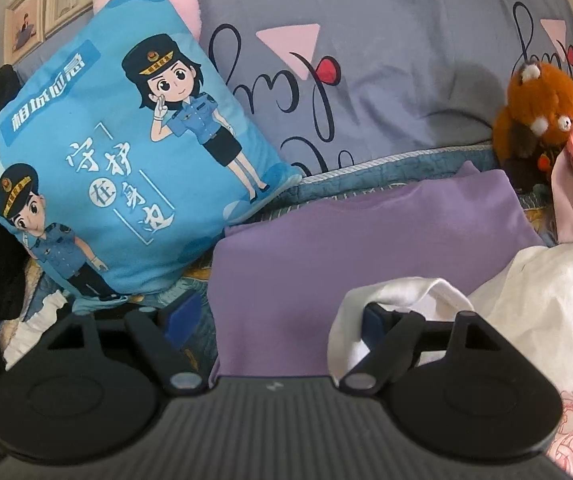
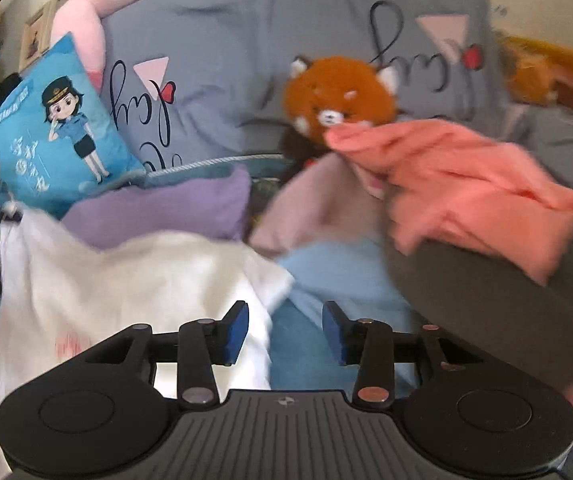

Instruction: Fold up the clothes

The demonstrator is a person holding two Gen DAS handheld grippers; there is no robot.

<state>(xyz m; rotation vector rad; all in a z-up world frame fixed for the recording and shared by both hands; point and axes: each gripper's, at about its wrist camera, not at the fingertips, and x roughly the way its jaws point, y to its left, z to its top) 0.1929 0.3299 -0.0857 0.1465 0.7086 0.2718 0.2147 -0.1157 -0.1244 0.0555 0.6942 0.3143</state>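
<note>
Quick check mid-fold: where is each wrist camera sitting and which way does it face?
Left wrist: on the left gripper, tilted down at the folded purple garment; its open fingers show, white cloth draped over the right one.
Right wrist: on the right gripper, tilted down at the white cloth and light blue cloth; its open fingers show, nothing between.
Shared: blue cartoon cushion, purple garment, brown plush toy, white cloth.
</note>
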